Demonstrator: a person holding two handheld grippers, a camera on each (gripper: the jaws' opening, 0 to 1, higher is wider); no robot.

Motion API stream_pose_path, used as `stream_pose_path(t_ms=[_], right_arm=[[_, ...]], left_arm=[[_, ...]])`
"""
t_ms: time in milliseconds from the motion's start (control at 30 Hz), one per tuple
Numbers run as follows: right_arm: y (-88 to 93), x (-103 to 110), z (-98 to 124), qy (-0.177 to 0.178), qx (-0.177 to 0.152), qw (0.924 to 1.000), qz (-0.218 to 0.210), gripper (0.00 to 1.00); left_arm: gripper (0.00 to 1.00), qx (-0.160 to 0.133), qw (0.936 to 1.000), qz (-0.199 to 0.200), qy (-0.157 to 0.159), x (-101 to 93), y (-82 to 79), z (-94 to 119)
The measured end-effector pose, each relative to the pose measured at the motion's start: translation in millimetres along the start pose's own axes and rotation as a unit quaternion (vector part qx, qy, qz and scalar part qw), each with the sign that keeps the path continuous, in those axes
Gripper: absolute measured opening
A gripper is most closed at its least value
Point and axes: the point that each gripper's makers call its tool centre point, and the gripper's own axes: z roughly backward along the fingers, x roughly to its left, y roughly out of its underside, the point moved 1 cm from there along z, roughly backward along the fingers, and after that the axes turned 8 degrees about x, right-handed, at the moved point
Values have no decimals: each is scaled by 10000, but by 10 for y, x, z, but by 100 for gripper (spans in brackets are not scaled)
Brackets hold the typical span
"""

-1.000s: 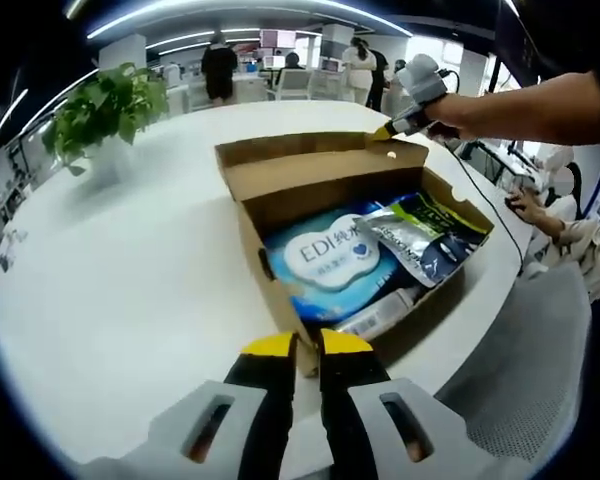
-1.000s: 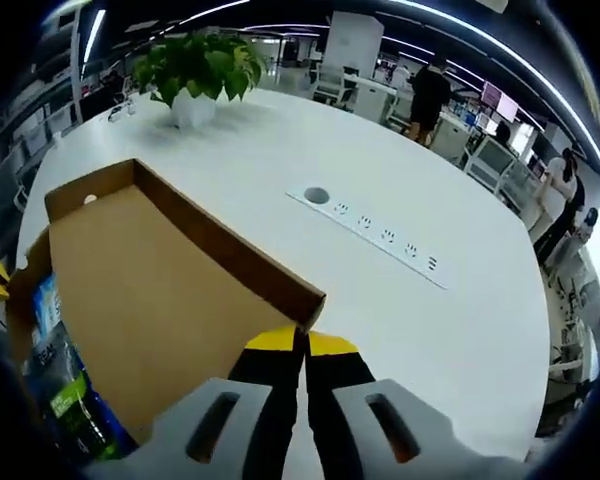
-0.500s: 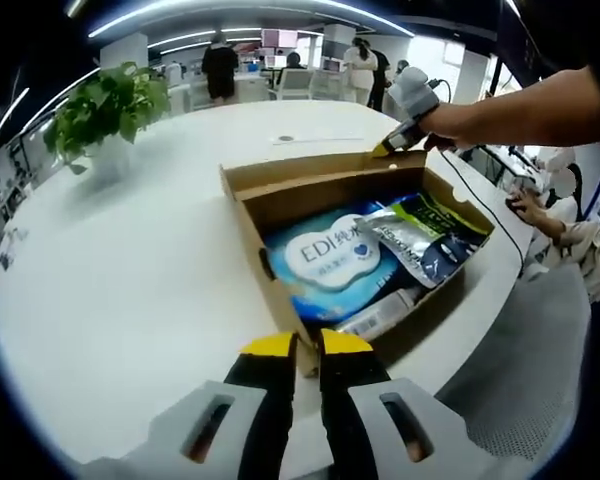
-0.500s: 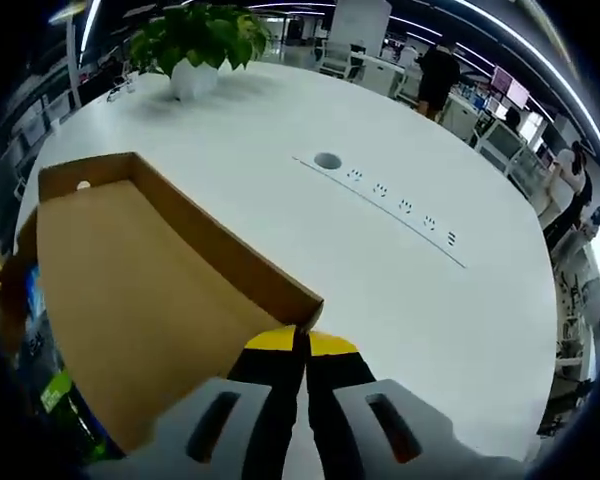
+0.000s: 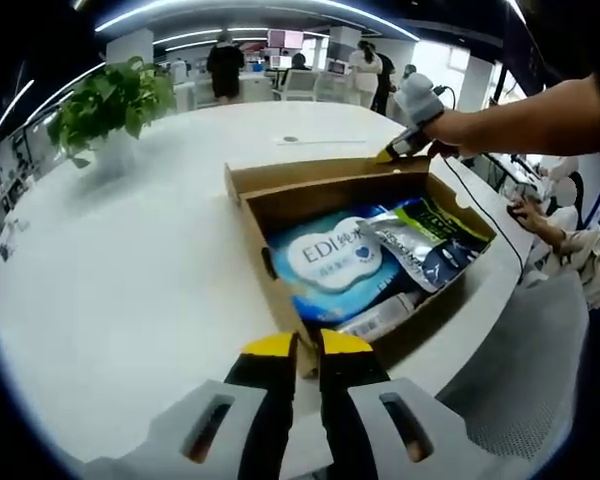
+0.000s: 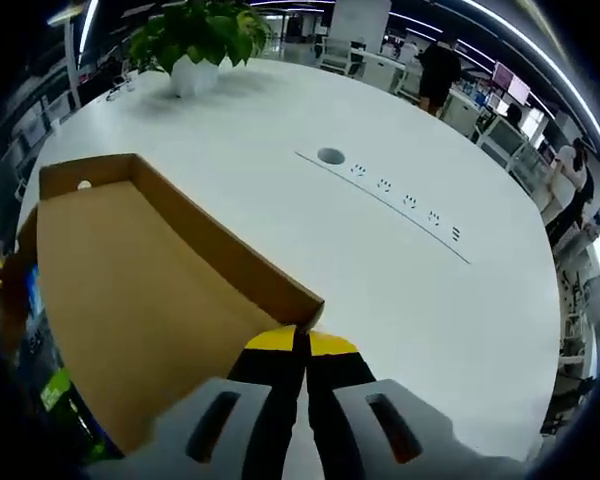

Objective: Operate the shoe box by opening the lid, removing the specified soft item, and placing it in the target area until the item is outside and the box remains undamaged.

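The right gripper (image 6: pixel 301 342) pinches the brown cardboard shoe-box lid (image 6: pixel 140 290) open while the left gripper (image 5: pixel 296 345) clamps the box's near wall (image 5: pixel 280 300); next, I judge, comes freeing a gripper for the soft blue-white wipes pack (image 5: pixel 328 262) inside.

Box contents (image 6: pixel 55 395) behind raised lid (image 6: pixel 130 290)

Open cardboard shoe box (image 5: pixel 280 290), lid (image 6: pixel 130 290) back, packets (image 5: pixel 332 258) inside
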Motion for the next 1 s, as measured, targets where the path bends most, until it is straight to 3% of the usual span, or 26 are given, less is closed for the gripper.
stream_pose_path(t_ms=[333,433,533,700,933,1000], right_arm=[[-28,12,13,59,-85,9999,51,2],[-110,-30,74,158,-361,9992,112,8],[-111,-55,135,182,-382,9991,16,13],[-115,-154,263,367,-600,9974,-122,31],[-82,-119,478,296,-817,9957,-314,29],[-86,-93,546,252,-907,9950,-342,27]], left_arm=[[5,-22,10000,86,4,34,-2,12],[6,21,10000,23,10,27,-8,10],[9,24,10000,-15,28,-2,-27,17],[13,-11,10000,-81,-9,-32,-52,52],[20,-117,9998,-133,17,-88,-114,110],[15,-198,9996,-158,140,-143,-168,123]])
